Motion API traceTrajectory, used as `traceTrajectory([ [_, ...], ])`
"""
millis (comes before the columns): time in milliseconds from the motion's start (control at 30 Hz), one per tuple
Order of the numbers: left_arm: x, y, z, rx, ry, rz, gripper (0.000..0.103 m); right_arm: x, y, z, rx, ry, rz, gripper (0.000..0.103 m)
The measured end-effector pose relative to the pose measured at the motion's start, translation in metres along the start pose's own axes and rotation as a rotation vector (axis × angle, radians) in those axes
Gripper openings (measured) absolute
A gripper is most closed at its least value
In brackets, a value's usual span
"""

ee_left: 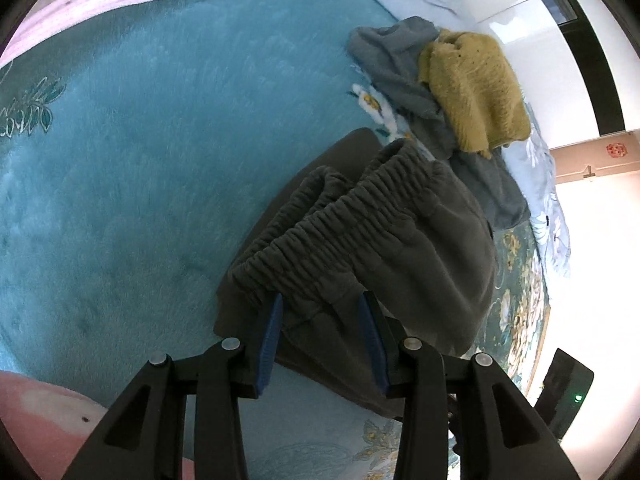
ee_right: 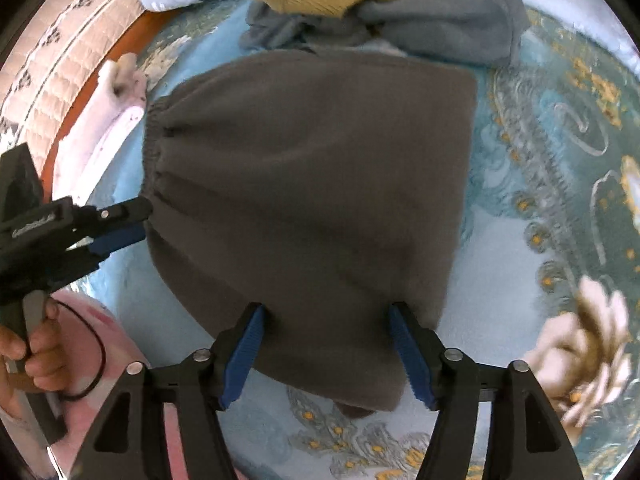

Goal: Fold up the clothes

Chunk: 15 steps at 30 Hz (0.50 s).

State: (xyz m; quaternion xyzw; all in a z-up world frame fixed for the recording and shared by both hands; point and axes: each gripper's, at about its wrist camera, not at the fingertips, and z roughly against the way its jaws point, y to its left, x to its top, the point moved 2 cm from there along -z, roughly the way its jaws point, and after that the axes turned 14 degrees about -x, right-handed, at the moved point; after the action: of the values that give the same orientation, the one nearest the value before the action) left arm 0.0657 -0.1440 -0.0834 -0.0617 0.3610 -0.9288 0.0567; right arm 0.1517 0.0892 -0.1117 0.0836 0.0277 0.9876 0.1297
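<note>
Dark grey fleece trousers with elastic waistband [ee_right: 312,208] lying doubled over on the teal floral bed cover [ee_left: 120,184]; fold partly done, final flattening outstanding. Left tool [ee_left: 322,336] clamped on the waistband edge at the left. Right tool [ee_right: 326,350] spread apart, astride the near trouser edge, not gripping. Mustard knit garment [ee_left: 472,92] and grey fleece garment [ee_left: 396,68] heaped at the far side, unfolded. No containers visible.
</note>
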Motion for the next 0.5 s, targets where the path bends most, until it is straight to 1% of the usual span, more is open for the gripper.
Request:
traceTrajectory([
  [33,0.000,0.000,-0.001,0.007,0.002,-0.003,0.040,0.001,0.000,-0.005,0.010,0.001,-0.011,0.075],
  [100,0.000,-0.002,-0.004,0.021,0.006,-0.011,0.041,0.003,0.002,-0.008,0.002,0.008,-0.007,0.078],
  [200,-0.002,-0.006,-0.007,0.038,0.009,-0.030,0.045,0.007,0.003,-0.003,0.000,0.019,-0.005,0.077],
  [267,-0.003,-0.006,-0.008,0.035,0.006,-0.029,0.046,0.010,-0.003,0.013,0.058,-0.007,-0.040,0.076],
  [333,-0.003,-0.005,-0.008,0.023,-0.001,-0.016,0.047,0.018,-0.014,0.034,0.130,-0.063,-0.097,0.076],
  [367,-0.003,-0.005,-0.007,0.017,-0.003,-0.010,0.047,0.023,-0.019,0.042,0.141,-0.091,-0.117,0.075],
  [433,-0.004,-0.006,-0.007,0.015,-0.005,-0.009,0.047,0.037,-0.028,0.053,0.146,-0.154,-0.151,0.068],
  [467,-0.004,-0.007,-0.006,0.015,-0.008,-0.013,0.047,0.043,-0.030,0.054,0.138,-0.163,-0.162,0.061],
  [500,-0.005,-0.011,-0.002,0.009,-0.017,-0.023,0.047,0.049,-0.032,0.054,0.125,-0.166,-0.174,0.052],
])
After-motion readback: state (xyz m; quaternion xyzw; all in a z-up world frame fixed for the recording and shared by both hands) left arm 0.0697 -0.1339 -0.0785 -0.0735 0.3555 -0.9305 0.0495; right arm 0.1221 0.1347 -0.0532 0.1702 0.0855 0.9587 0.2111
